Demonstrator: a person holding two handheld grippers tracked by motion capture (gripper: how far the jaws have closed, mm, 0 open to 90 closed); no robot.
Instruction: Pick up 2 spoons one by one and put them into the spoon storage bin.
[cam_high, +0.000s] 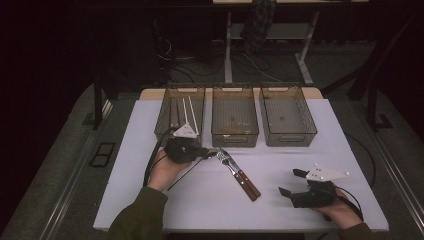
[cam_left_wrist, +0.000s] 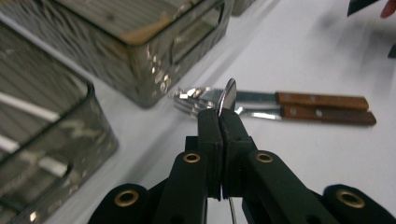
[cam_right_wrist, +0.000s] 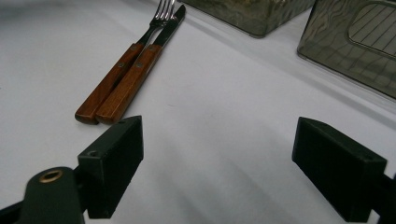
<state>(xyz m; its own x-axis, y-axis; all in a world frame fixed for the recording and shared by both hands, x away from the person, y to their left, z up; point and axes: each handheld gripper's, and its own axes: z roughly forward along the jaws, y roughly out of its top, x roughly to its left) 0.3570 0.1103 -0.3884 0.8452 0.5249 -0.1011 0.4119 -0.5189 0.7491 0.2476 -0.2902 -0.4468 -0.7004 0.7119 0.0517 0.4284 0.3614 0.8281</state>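
Left gripper (cam_left_wrist: 219, 122) jaws clamped flat on a spoon (cam_left_wrist: 228, 95), bowl edge-on above the tips, thin handle trailing below; lifted just off the tabletop (cam_high: 210, 200), near the left bin (cam_high: 165, 122), likely for sorting. Fork (cam_right_wrist: 156, 21) and knife (cam_right_wrist: 140, 70) lying side by side just beyond, awaiting pickup. Right gripper (cam_right_wrist: 217, 154) jaws wide apart, holding nothing, resting low at the tabletop's right
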